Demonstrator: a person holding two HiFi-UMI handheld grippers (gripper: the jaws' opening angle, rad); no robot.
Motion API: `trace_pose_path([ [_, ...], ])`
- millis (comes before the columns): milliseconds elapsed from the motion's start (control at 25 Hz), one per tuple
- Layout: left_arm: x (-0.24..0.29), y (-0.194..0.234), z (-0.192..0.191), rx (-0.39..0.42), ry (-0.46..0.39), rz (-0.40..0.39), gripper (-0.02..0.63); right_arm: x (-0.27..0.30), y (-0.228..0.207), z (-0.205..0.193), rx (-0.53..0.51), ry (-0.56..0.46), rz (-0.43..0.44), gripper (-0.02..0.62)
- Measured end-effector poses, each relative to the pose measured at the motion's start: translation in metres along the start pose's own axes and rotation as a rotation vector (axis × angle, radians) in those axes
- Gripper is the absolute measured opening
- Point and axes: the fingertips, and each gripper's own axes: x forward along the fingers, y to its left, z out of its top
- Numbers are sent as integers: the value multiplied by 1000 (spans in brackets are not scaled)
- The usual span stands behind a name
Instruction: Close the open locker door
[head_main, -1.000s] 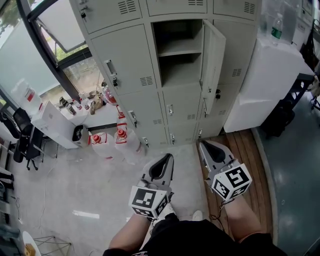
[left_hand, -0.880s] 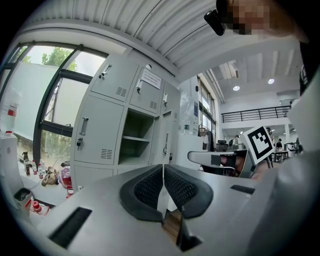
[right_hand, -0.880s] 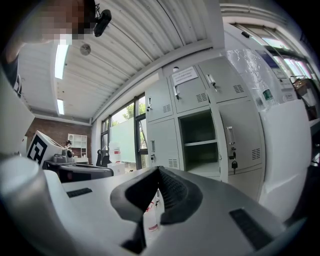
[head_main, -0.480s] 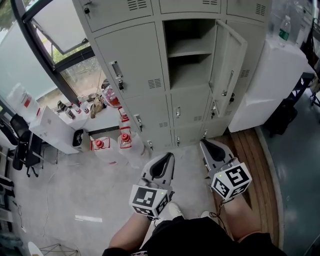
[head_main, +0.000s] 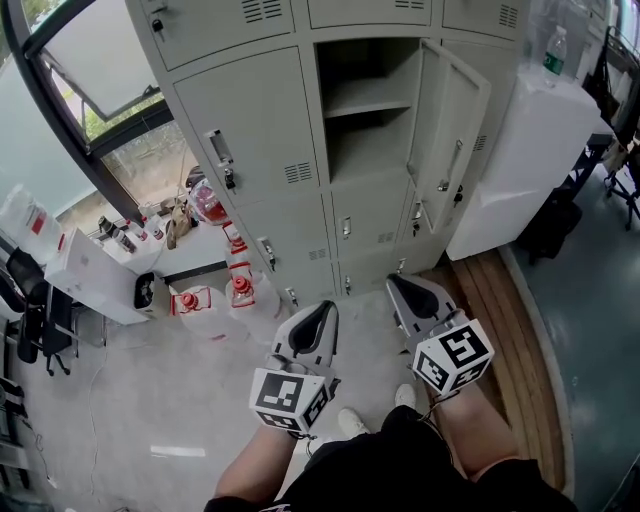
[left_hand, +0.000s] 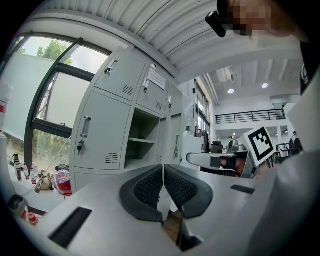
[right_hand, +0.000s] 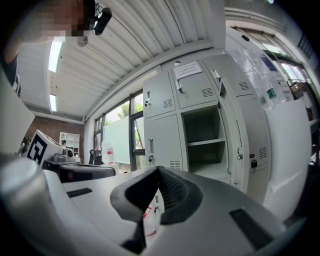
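Left gripper (head_main: 323, 308) and right gripper (head_main: 396, 285), bottom centre: jaws pressed together, empty. Door (head_main: 452, 140) upper right still open; lockers (head_main: 250, 120) shifted slightly left.

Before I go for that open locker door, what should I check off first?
1. Locker door found, swung out to the right: ok.
2. Open compartment has nothing sticking out: ok.
3. Left tongs shut and empty: ok.
4. Right tongs shut and empty: ok.
5. Tongs at the door: not ok, both are clearly short of the lockers.
6. Whether the door will latch once pushed: cannot tell.
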Motion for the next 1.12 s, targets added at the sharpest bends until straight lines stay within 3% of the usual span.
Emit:
trace_pose_path([
  [480,38,0,4,12,1,-15,21,18,-33,7,4,-16,-2,52],
  [1120,105,-12,10,15,6,-39,21,28,-110,21,3,-25,-44,53],
])
